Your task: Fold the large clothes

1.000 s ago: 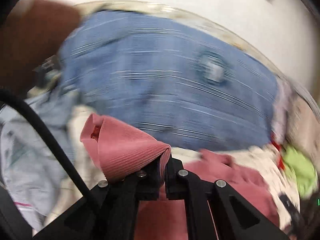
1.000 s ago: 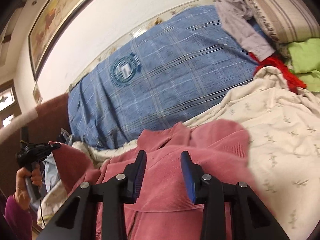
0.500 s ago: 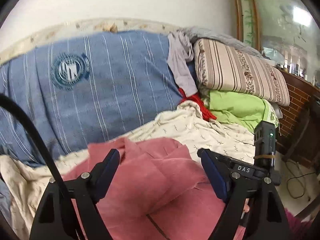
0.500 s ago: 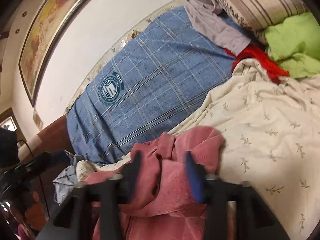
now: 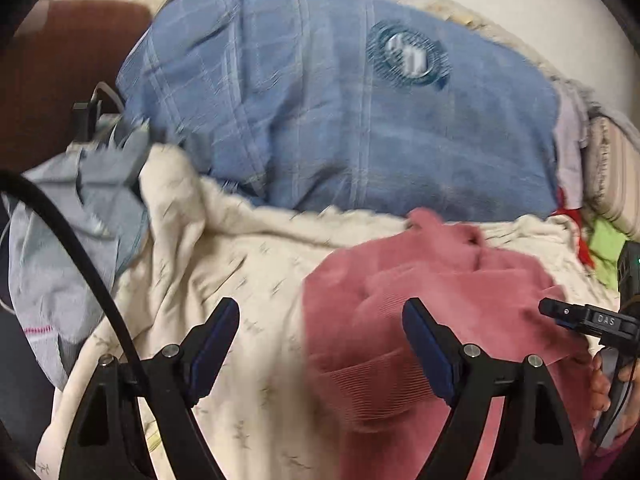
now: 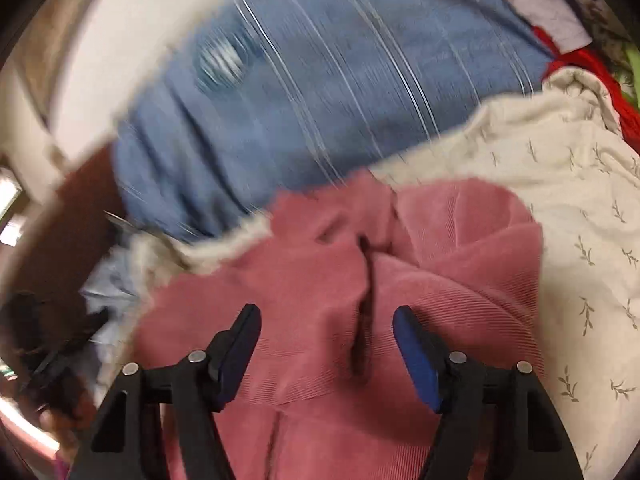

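Note:
A pink ribbed garment (image 5: 432, 304) lies bunched on a cream leaf-print sheet (image 5: 224, 256). It also shows in the right wrist view (image 6: 320, 288) with a dark zipper line down its middle. My left gripper (image 5: 320, 328) is open and empty, above the garment's left edge and the sheet. My right gripper (image 6: 326, 336) is open and empty, just above the garment, jaws astride the zipper line. The right gripper's body (image 5: 592, 320) shows at the right edge of the left wrist view.
A blue plaid cloth with a round crest (image 5: 360, 120) covers the back. Pale blue clothes (image 5: 68, 232) are heaped at the left by a brown chair (image 5: 60, 64). A striped pillow (image 5: 612, 184), red cloth (image 6: 588, 64) and green cloth (image 5: 604, 248) lie right.
My left gripper has let go of the pink garment, opened wide and swung left. My right gripper has opened wider and dropped closer over the garment.

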A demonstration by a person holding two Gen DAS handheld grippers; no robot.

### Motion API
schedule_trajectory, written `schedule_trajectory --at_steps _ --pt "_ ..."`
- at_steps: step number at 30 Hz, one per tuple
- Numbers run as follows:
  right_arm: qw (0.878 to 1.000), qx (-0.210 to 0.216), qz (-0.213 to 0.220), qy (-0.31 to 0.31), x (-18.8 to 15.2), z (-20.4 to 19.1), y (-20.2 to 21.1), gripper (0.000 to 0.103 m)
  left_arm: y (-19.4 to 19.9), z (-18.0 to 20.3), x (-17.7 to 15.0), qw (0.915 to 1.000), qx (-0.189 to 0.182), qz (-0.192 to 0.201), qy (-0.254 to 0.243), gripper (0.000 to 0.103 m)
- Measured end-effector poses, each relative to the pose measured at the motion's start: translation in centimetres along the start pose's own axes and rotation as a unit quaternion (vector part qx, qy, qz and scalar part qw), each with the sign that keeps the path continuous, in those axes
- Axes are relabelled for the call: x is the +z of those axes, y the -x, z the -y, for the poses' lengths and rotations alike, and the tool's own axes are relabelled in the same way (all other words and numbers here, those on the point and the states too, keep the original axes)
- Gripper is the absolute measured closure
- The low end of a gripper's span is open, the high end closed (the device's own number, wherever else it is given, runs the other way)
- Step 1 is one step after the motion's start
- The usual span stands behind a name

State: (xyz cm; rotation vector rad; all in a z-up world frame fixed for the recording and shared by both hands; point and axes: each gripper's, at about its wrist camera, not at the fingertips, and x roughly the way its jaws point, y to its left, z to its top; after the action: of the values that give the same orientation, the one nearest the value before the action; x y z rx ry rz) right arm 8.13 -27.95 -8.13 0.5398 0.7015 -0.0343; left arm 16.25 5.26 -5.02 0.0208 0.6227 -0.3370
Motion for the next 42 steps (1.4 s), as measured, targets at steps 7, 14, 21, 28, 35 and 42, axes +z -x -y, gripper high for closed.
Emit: schedule_trajectory --at_steps 7,14,21,28,35,42 --pt "0.998 -0.023 -0.057 0.033 -0.4 -2.6 -4.3 0.092 -1.8 -0.2 -1.2 0.9995 -0.025 -0.018 -0.005 0.019" --pt "0.989 -0.093 0.097 0.066 1.1 -2.9 5.2 0.093 -0.6 1.5 0.0 0.9987 -0.030 0.024 -0.032 0.019" --pt "0.993 -0.114 -0.001 -0.040 0.3 5.2 0.9 0.088 -8.1 6.7 -3.3 0.9864 0.056 -0.078 -0.134 0.019" --pt "0.983 0.036 0.126 -0.125 -0.6 9.6 7.8 0.014 -7.1 6.1 -4.8 0.9856 0.052 -0.057 -0.151 0.019" --pt "0.985 0.051 0.140 -0.088 -1.2 9.9 10.8 0.033 -5.9 6.6 -5.2 0.9824 0.062 -0.040 -0.172 0.019" --pt "0.992 0.048 0.112 -0.040 -1.6 8.5 10.1 0.065 -4.3 6.0 -5.3 0.9861 0.060 -0.030 -0.152 0.019"
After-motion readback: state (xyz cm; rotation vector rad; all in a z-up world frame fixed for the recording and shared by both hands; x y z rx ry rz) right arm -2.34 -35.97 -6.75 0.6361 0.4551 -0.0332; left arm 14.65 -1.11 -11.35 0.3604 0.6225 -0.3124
